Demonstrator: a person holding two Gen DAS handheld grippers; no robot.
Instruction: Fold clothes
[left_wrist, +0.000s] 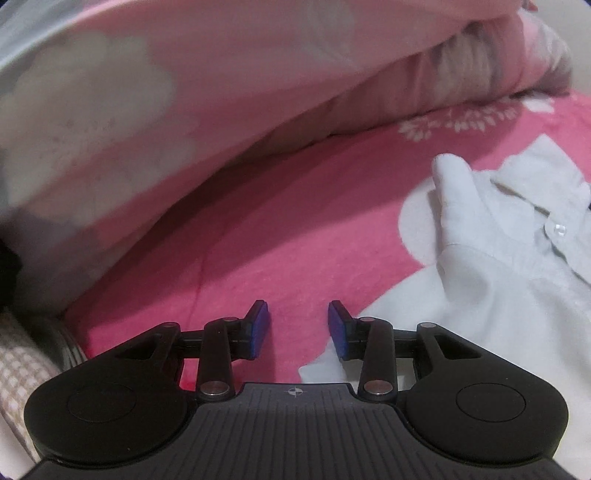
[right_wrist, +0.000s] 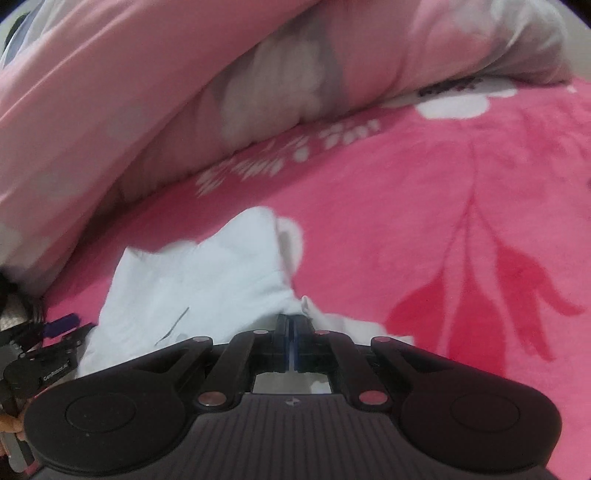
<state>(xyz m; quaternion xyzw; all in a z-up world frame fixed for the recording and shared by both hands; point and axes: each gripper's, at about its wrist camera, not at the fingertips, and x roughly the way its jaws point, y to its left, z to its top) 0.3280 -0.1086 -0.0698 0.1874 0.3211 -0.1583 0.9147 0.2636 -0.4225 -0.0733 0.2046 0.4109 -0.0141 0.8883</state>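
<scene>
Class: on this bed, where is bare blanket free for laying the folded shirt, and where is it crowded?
Free: pink blanket right of the white shirt, below the quilt. Also ahead of the left claw. Crowded: around the right claw, shut on shirt fabric.

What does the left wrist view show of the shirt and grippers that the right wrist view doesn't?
Only the left wrist view: the shirt's collar and a button, and the left gripper open over the pink blanket, holding nothing.

Only the right wrist view: the right gripper shut on the shirt's edge, and a red flower print on the blanket.

Both: the white shirt lying on the blanket, with the pink quilt bunched behind.
</scene>
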